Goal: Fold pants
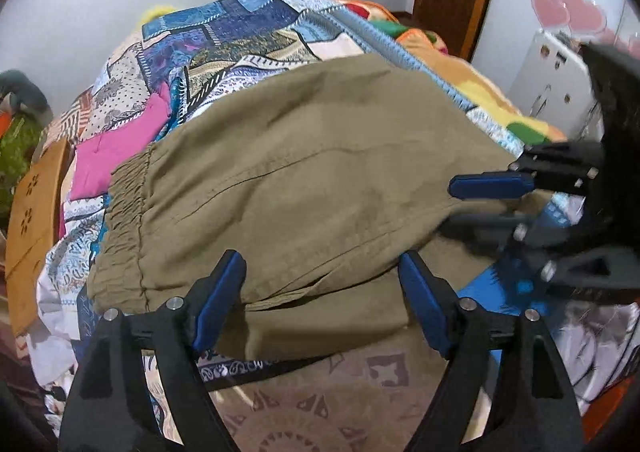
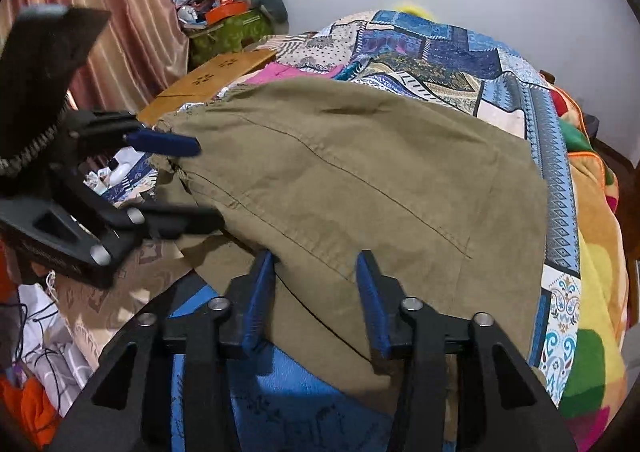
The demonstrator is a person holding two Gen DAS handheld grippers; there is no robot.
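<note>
A big bed with a patchwork blanket fills the room. The tan pants lie folded on top of it (the stretchy waist is at the left in the left wrist view). The left gripper has its 2 blue fingers spread wide at the near edge of the pants, not pinching. The right gripper stands open narrower over the cloth edge, pads not squeezing it.
</note>
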